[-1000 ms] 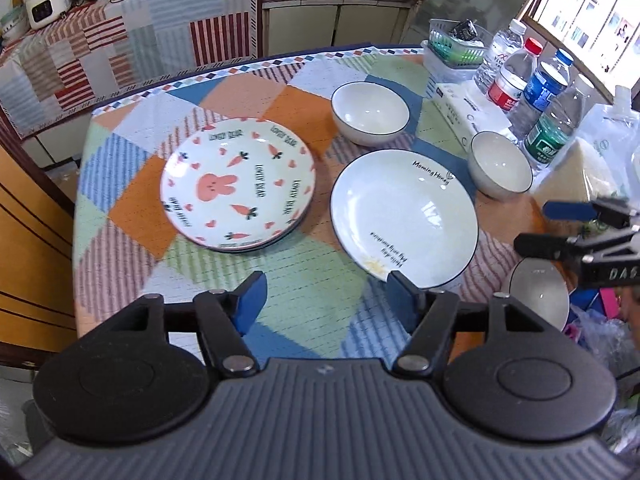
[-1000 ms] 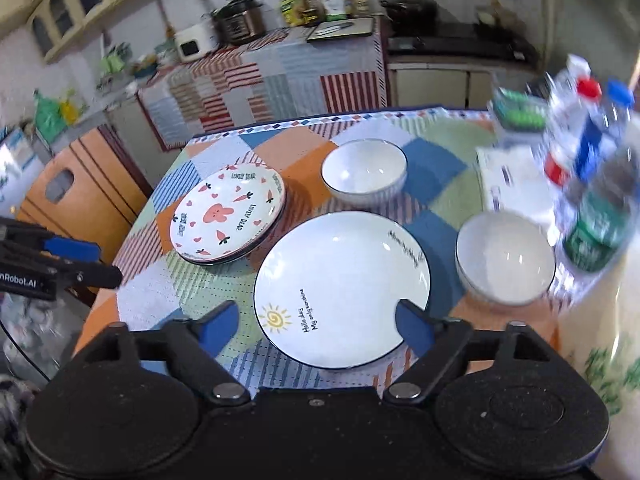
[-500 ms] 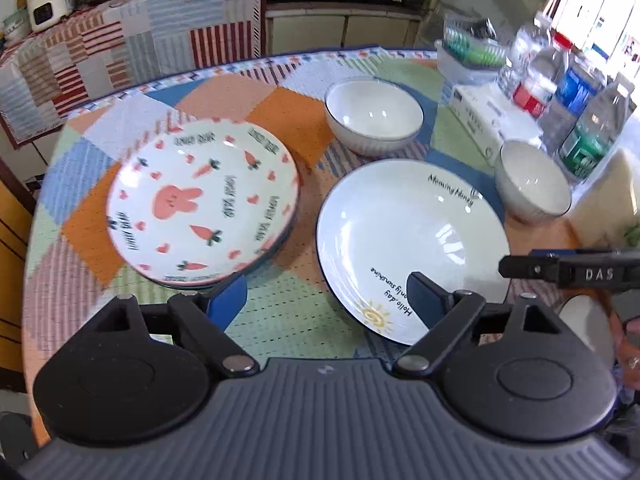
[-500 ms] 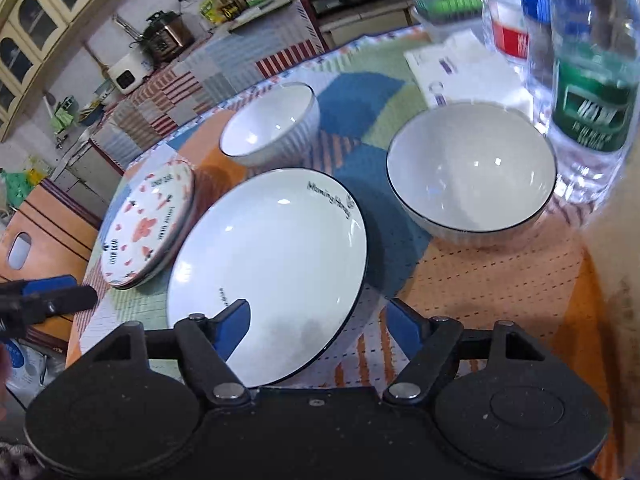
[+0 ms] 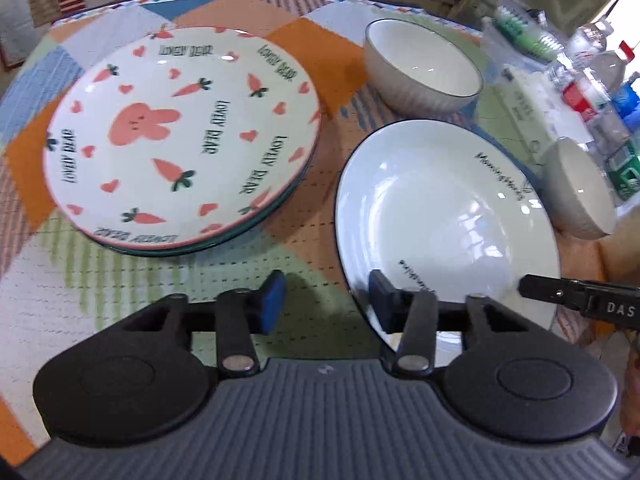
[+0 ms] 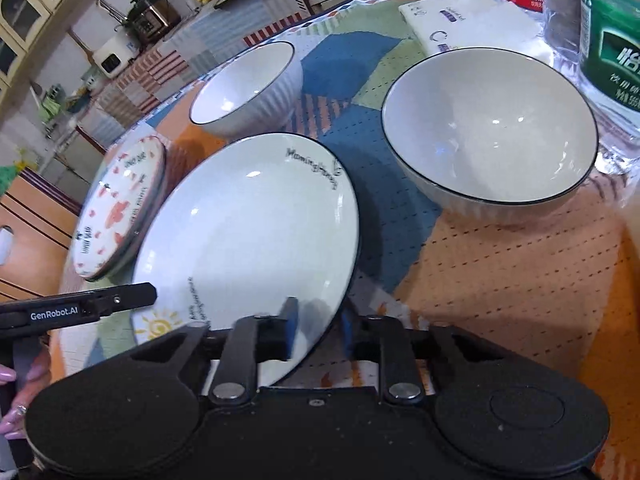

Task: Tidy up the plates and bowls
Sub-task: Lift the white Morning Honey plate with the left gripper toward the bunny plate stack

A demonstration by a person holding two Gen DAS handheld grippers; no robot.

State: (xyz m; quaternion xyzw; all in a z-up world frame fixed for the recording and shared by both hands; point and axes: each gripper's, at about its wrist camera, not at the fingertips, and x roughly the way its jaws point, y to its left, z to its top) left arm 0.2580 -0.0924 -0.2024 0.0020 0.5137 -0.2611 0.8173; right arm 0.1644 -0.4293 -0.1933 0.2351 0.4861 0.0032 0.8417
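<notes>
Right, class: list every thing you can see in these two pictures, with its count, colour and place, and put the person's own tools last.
White plate: one, dark rim, table centre.
Rabbit plate: one, white with pink print, stacked on another plate, left of the white plate.
Bowls: two, white; one behind the white plate, one to its right.
Water bottles: several, clear, far right.
Tissue pack: one, white, behind the right bowl.
Tablecloth: patchwork colours.
Left claw: black, blue pads, open at the white plate's rim.
Right claw: black, blue pads straddling that rim.

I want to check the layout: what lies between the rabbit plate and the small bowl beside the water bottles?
The white plate lies between the rabbit plate and that bowl; the left wrist view shows this.
</notes>
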